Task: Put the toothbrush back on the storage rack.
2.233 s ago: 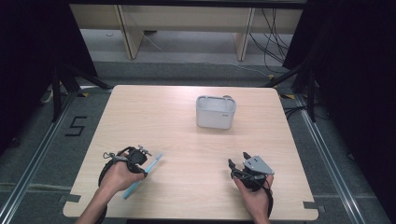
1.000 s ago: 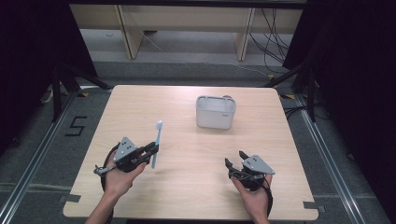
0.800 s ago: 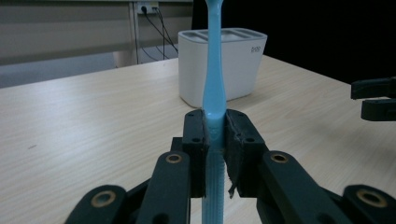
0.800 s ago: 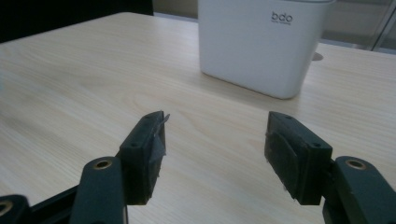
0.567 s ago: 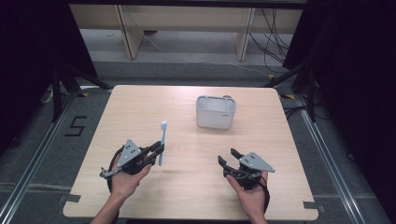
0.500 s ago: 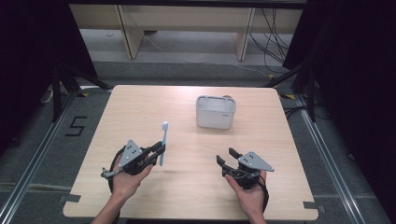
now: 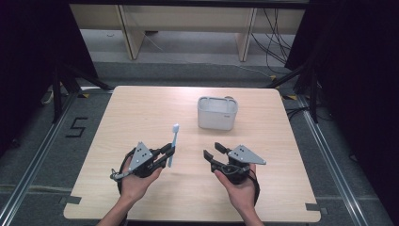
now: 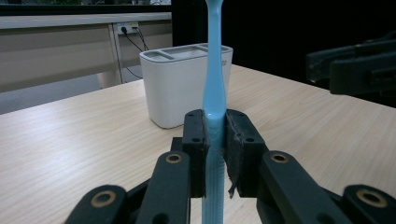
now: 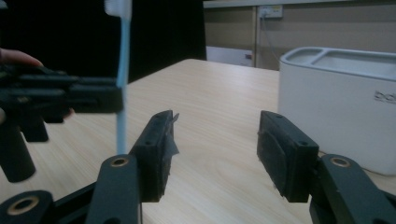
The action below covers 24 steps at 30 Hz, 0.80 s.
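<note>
Toothbrush [image 7: 172,144]: light blue, standing upright off the table, its handle pinched low down between the pads of the left gripper; the brush head is at the top, seen as a pale block at the upper left of the right gripper view [image 9: 122,70].
Left gripper [image 7: 165,153]: held in the person's left hand over the near left part of the table; its jaws are closed tight on the toothbrush handle, and in the left gripper view [image 8: 215,140] the blue shaft rises straight up between the two black pads.
Right gripper [image 7: 212,150]: held in the person's right hand over the near right part of the table, well apart from the toothbrush; its jaws stand apart with nothing between them, and they have just been closing. In the right gripper view [image 9: 214,151] bare tabletop shows through the gap.
Holder [image 7: 216,113]: white, rectangular, with open compartments on top, standing upright on the far middle of the table, beyond both grippers and clear of them; in the left gripper view [image 8: 184,84] it sits right behind the toothbrush shaft.
Table [image 7: 141,108]: light wood, with rounded corners.
Gripper pointing: both point away from the person, the left one angled towards the right gripper's side.
</note>
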Available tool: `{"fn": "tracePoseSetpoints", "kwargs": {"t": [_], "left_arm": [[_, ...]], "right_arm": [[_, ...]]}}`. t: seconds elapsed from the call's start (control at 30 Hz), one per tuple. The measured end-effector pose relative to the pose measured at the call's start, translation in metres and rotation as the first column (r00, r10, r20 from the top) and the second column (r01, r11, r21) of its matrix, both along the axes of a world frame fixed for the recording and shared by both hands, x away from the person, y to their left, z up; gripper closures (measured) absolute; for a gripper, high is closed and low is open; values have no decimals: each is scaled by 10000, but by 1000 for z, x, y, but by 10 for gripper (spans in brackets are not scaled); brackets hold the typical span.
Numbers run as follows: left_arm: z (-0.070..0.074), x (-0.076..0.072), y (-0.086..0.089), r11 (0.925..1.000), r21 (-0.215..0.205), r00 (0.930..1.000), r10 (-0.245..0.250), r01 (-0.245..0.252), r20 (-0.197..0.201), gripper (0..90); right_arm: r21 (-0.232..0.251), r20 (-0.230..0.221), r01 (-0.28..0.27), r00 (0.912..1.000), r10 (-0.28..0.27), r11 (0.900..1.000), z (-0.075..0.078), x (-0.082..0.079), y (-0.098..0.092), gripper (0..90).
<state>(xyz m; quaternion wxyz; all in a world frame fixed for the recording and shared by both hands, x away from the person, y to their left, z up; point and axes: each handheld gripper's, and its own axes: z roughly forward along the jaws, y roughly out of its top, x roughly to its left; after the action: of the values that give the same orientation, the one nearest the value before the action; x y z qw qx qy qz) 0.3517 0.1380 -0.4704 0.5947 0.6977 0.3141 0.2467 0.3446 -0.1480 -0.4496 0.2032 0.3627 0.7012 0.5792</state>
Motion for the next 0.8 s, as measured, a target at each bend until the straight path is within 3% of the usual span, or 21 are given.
{"fn": "tracePoseSetpoints", "kwargs": {"t": [0.23,0.37,0.43,0.47,0.63,0.8], "left_arm": [[1,0,-14,9998,34,9998,-208,207,72,779],[1,0,-21,9993,118,9993,-357,356,118,779],[1,0,-24,9991,138,9991,-401,400,129,779],[1,0,-25,9990,148,9990,-427,426,126,779],[1,-1,-32,9984,204,9984,-538,535,160,779],[1,-2,-36,9980,220,9980,-596,592,208,779]], "right_arm": [[121,68,-529,9986,528,9985,6,6,20,527],[405,-184,-654,9976,662,9970,10,7,27,550],[369,26,-789,9969,789,9962,12,11,29,563],[501,-152,-870,9960,878,9950,14,11,32,571],[398,-171,-1014,9946,1022,9940,15,15,37,624],[674,-434,-1121,9924,1152,9914,14,17,40,689]]}}
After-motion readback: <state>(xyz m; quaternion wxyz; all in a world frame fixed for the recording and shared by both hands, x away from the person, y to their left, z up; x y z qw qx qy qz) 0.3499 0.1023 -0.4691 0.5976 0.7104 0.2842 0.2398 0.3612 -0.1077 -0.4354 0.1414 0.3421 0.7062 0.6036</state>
